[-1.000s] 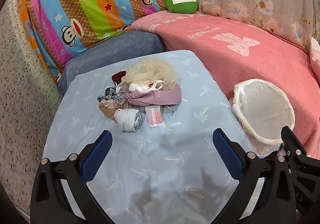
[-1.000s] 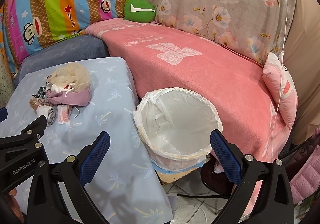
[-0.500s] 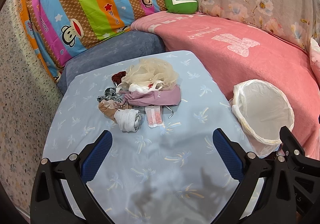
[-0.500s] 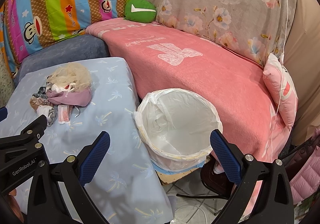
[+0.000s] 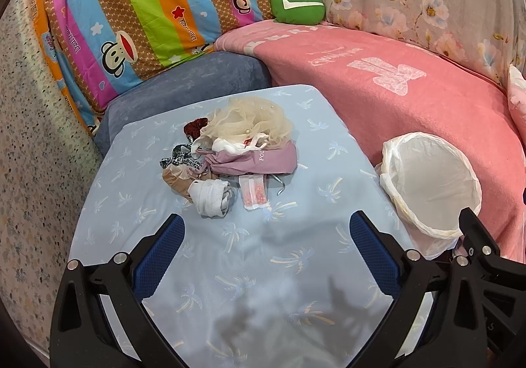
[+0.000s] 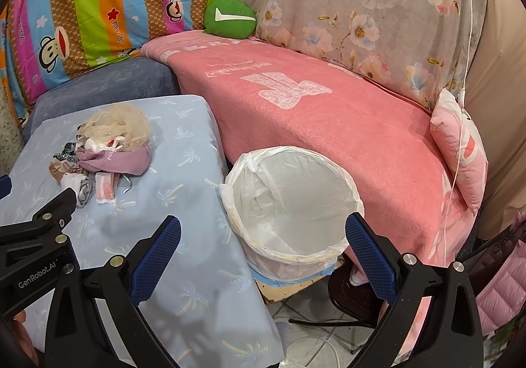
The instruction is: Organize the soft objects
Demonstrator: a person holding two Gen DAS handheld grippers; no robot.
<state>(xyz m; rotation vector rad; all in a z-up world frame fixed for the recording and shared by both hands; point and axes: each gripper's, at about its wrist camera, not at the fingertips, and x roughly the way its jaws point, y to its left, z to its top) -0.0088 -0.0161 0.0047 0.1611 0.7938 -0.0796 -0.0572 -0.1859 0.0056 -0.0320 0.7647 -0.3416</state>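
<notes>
With both grippers' jaws spread wide and empty, you risk snagging several tangled pieces from the pile [image 5: 230, 154] at once and spilling them short of the bin [image 6: 292, 210].

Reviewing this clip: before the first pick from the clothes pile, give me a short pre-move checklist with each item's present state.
1. Left tongs open and empty: ok.
2. Right tongs open and empty: ok.
3. Pile of soft items on the blue palm-print cloth, nothing between it and the left tongs: ok.
4. White sock roll lies at the pile's near edge, easiest first pick: ok.
5. Lined bin upright, mouth open, nothing visible inside: ok.
6. Whether pile items are tangled together: cannot tell.
</notes>
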